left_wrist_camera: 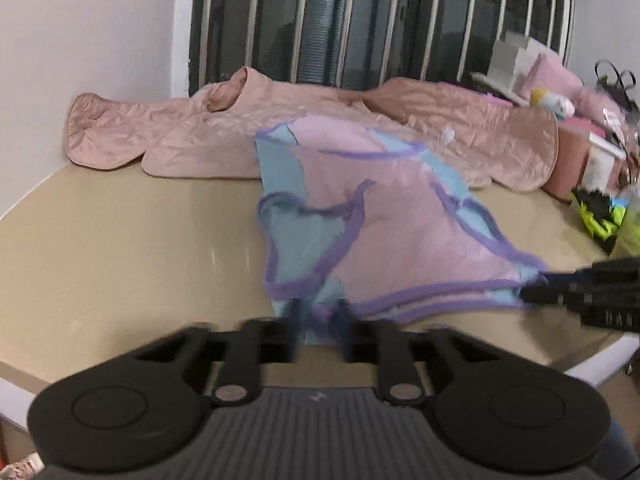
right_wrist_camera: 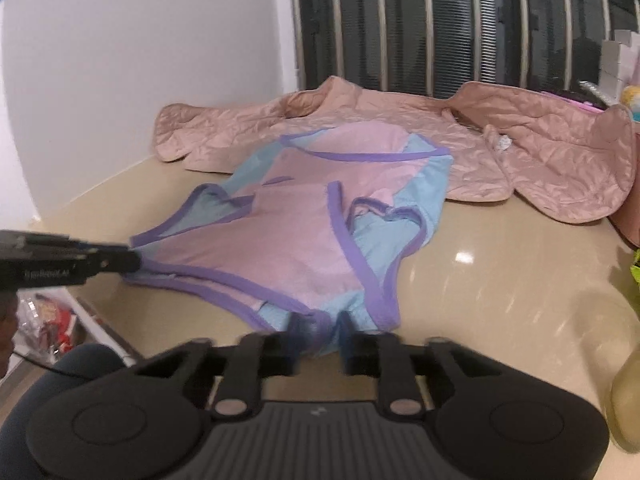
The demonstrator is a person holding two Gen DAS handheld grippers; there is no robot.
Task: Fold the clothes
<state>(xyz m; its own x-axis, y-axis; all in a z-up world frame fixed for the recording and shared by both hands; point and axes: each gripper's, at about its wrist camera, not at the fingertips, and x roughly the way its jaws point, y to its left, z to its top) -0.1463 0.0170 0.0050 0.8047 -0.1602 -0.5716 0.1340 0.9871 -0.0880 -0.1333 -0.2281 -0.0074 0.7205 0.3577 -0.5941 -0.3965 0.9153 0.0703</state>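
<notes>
On beige counter (left_wrist_camera: pixel 120 240), just in front of quilted pink jacket (left_wrist_camera: pixel 192 140), lies pink-and-blue garment (left_wrist_camera: pixel 392 232) with purple trim, far edge overlapping jacket. Left hand-held gripper (left_wrist_camera: pixel 318 312) pinches near hem corner; fingers nearly together, cloth between. Right hand-held gripper (right_wrist_camera: pixel 320 326) pinches other hem corner same way. Garment partly smoothed, one side flap already turned over, wrinkled. Judgement: folding early; main folds on garment left. Jacket spread open by barred window (left_wrist_camera: pixel 360 20), not yet folded. Clutter right of jacket.
</notes>
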